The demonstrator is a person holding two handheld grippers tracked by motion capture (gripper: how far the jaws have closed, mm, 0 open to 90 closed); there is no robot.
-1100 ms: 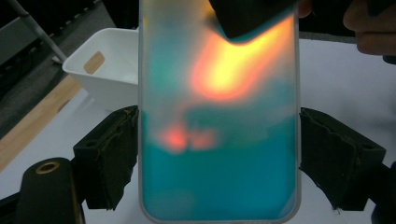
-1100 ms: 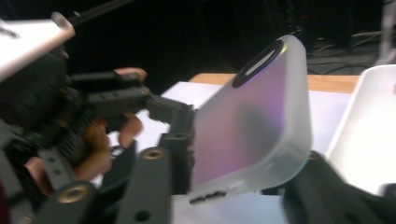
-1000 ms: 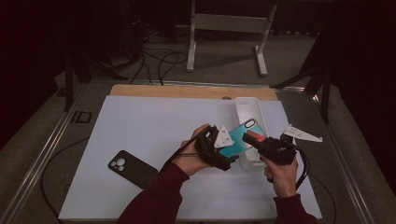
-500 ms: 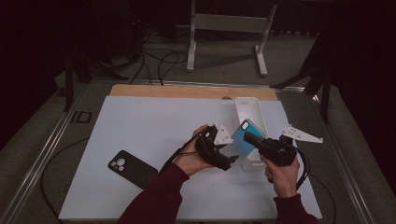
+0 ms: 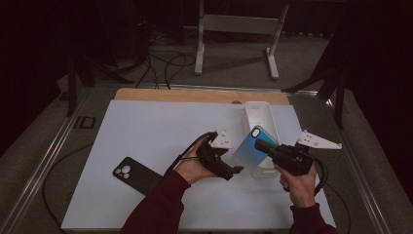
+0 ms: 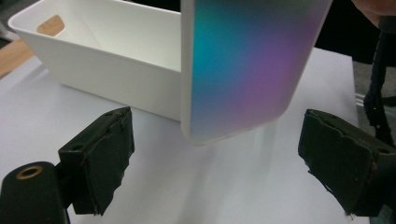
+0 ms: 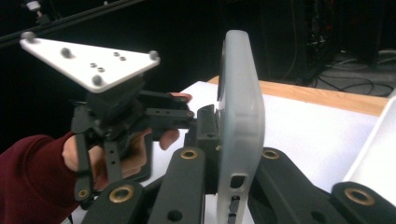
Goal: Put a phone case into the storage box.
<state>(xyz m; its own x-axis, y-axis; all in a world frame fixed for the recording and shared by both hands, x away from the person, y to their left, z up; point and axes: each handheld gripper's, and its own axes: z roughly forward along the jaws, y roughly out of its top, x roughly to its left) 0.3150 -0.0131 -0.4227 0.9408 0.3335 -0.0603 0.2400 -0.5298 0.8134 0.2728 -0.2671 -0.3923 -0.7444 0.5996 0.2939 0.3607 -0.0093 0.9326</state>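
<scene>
The iridescent phone case [image 5: 252, 150] is held above the table, tilted, over the near left edge of the white bin, between the two grippers. Its back shades from teal through blue to purple behind a frosted, pale rim; a rounded camera opening shows at its far upper corner in the high view, and the right gripper view presents it edge-on [image 7: 239, 126], with port cut-outs at the lower end. The right gripper [image 5: 272, 148] is clamped on the case, its black jaws pressed against both faces. The left gripper [image 5: 229, 168] sits just to the left of the case; its jaws have just been opening and stand wide apart in the left gripper view, the lower corner of the case [image 6: 247, 70] hanging between them and clear of both pads. The white bin [image 5: 253, 108] is a long rectangular plastic container lying on the right part of the table; the interior visible in the left gripper view holds nothing. The white table mat [image 5: 151, 126] lies under everything, with a wooden strip [image 5: 185, 95] along its far edge. A black phone case [image 5: 136, 174] lies flat on the mat, well apart to the left, camera holes toward the near left.
</scene>
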